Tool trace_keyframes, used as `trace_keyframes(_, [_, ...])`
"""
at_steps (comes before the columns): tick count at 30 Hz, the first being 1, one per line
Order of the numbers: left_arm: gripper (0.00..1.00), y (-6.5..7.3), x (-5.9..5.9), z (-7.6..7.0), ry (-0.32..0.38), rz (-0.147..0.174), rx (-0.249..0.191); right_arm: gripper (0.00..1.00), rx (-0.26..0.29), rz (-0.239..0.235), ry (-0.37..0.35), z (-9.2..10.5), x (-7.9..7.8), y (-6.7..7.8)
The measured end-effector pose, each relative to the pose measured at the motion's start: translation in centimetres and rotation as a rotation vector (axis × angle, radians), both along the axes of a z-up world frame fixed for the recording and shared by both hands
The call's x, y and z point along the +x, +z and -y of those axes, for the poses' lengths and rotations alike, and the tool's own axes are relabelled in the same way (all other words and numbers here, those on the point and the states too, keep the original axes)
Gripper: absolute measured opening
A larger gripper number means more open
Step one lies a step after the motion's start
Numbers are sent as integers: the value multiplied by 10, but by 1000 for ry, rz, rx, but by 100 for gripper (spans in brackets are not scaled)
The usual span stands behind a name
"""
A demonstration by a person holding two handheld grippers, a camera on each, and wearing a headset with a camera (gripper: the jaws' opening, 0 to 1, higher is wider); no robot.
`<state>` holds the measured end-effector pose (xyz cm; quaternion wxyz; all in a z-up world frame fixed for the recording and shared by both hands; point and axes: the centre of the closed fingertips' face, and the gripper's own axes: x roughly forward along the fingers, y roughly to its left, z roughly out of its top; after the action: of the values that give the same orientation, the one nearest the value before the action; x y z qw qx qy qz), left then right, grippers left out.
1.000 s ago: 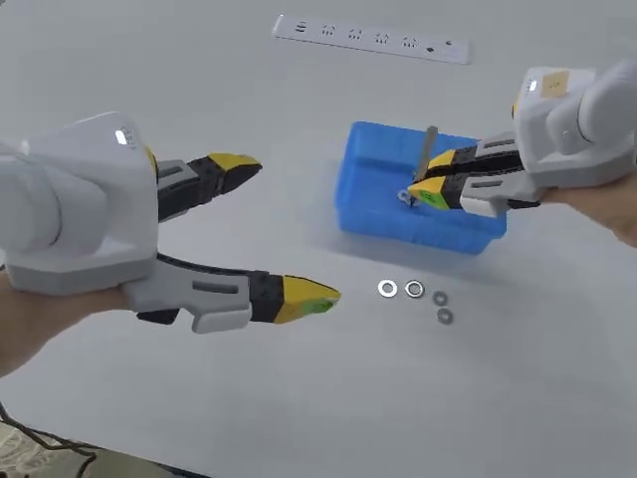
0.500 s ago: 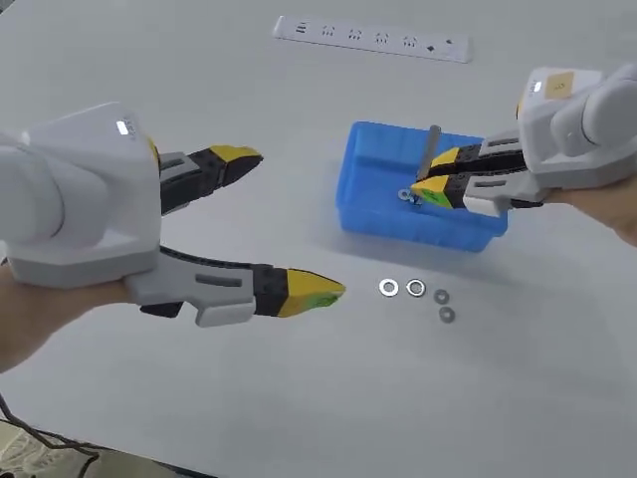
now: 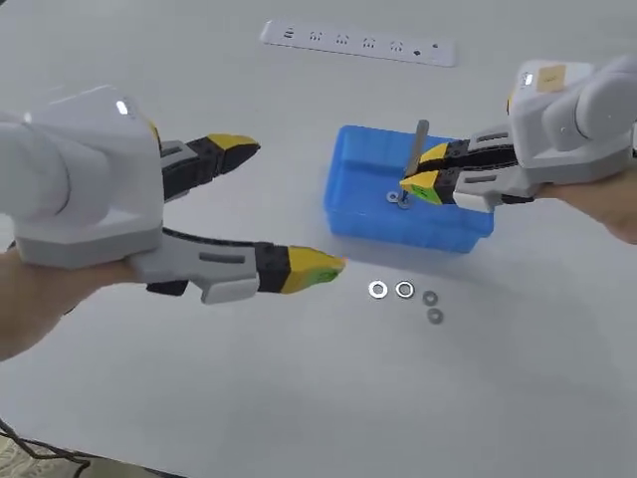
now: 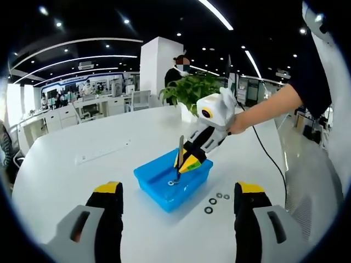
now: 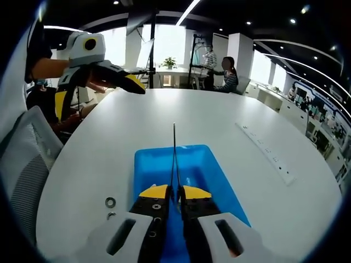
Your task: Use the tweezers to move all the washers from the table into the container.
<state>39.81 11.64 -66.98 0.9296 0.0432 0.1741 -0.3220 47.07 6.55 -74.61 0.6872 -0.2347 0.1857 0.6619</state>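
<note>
My right gripper (image 3: pixel 422 185) is shut on grey tweezers (image 3: pixel 414 159), which point down into the blue container (image 3: pixel 363 214). A washer (image 3: pixel 396 198) sits at the tweezers' tip, low inside the container; I cannot tell whether it is still pinched. Several washers (image 3: pixel 404 290) lie on the white table just in front of the container. My left gripper (image 3: pixel 274 211) hovers open and holds nothing, left of the container. In the left gripper view the tweezers (image 4: pixel 180 150) stand over the container (image 4: pixel 159 189). In the right gripper view the shut jaws hold the tweezers (image 5: pixel 174 153) above the container (image 5: pixel 197 164).
A white power strip (image 3: pixel 358 42) lies beyond the container at the table's far side. The table (image 3: pixel 299 398) is round and white. Office chairs, desks, a plant (image 4: pixel 192 87) and people stand in the background.
The head camera has shifted a little. My right gripper stays over the container with the washer at the tweezers' tip. The left gripper stays open.
</note>
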Motion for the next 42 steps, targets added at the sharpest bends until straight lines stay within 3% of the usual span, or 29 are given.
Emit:
trace_keyframes(2, [84,14,21,4,16,48,-51,9,-5,-3,4,0,-1,-1])
trace_keyframes(3, [78,18,31,6,12,56,-56,9,-5,-4,4,0,-1,-2])
trace_keyframes(5, [64,27,46,13,-20,106,-22,8,-5,-6,3,0,-1,-2])
trace_keyframes(6, [58,27,51,17,-42,111,-21,8,-3,-8,3,0,-1,-1])
trace_keyframes(9, [57,27,63,36,-115,98,-61,8,-6,-5,9,0,-1,-1])
trace_keyframes(14, [56,9,80,55,-204,60,-26,8,-13,12,20,-1,-1,2])
trace_keyframes(16, [52,5,80,59,-234,46,-22,8,-15,18,25,-1,-1,3])
trace_keyframes(20, [33,3,78,68,-306,39,-7,8,-15,17,27,0,0,3])
trace_keyframes(24, [31,4,77,75,-340,41,-11,8,-7,15,12,3,2,5])
trace_keyframes(28, [22,8,74,82,-376,52,-23,8,-5,14,11,4,2,5])
trace_keyframes(32, [9,8,67,90,-420,53,1,8,-3,12,13,5,1,6])
trace_keyframes(33, [8,9,67,91,-420,65,9,8,-4,11,18,5,0,6])
trace_keyframes(35, [8,8,65,92,-444,53,9,8,-4,11,22,5,-1,6])
trace_keyframes(40, [5,7,59,94,-495,72,84,9,-21,19,42,7,-4,4])
trace_keyframes(41, [4,8,63,91,-483,104,123,9,-21,19,43,7,-5,4])
trace_keyframes(42, [4,9,60,92,-494,82,93,10,-15,25,40,7,-5,6])
